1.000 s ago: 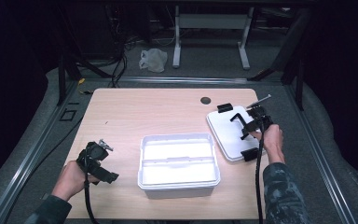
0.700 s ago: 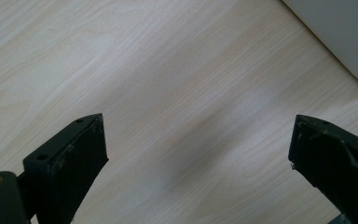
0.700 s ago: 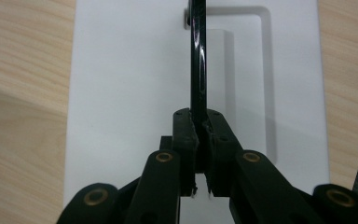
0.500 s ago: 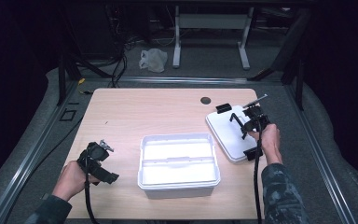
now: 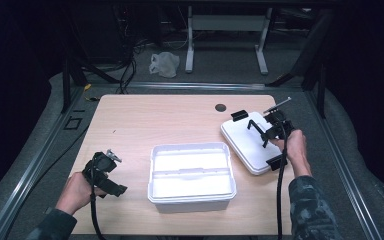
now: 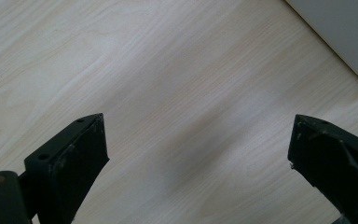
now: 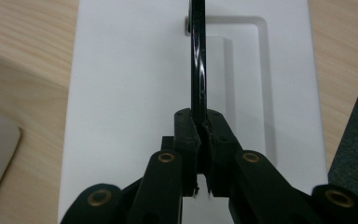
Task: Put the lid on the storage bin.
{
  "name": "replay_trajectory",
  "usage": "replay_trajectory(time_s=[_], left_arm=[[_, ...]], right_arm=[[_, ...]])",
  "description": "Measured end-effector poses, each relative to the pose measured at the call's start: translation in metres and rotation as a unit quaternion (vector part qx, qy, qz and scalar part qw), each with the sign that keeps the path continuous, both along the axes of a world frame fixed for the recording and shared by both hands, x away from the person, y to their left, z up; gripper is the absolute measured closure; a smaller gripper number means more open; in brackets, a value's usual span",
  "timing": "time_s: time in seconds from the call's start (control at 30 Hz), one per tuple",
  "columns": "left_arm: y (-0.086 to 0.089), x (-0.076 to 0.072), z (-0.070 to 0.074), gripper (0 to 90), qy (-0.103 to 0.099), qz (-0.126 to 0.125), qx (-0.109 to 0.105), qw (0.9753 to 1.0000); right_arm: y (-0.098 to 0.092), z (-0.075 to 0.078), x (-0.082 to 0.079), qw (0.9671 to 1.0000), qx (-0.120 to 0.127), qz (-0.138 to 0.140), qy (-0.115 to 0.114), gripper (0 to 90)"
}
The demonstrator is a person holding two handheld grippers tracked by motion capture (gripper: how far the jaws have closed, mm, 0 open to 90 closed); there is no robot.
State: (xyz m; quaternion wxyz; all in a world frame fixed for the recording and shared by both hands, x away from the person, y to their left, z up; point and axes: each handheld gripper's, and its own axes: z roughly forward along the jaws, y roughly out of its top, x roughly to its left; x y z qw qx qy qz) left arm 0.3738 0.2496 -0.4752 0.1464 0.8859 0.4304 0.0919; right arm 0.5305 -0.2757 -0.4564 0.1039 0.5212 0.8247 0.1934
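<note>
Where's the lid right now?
In the high view the lid lies flat at the table's right side, just right of the open white bin; the right gripper is shut on its black handle.

Plastic bag (image 5: 164,64) on floor beyond table (image 5: 155,120).

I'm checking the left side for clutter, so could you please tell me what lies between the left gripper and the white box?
Nothing: in the high view, only bare wooden table separates the left gripper from the white box.
</note>
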Motion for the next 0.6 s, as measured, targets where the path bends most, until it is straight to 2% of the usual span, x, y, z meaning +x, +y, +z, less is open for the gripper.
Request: replay_trajectory(time_s=[0.43,0.6], left_arm=[[0.005,0.001,0.000,4.4,0.000,0.006,-0.004,1.0000],[0.007,0.002,-0.001,4.5,0.002,0.008,-0.005,0.9999]], right_arm=[[-0.010,0.059,-0.029,0.9983,0.000,0.038,-0.045,85.6],[-0.011,0.080,-0.043,0.9964,-0.001,0.056,-0.064,85.6]])
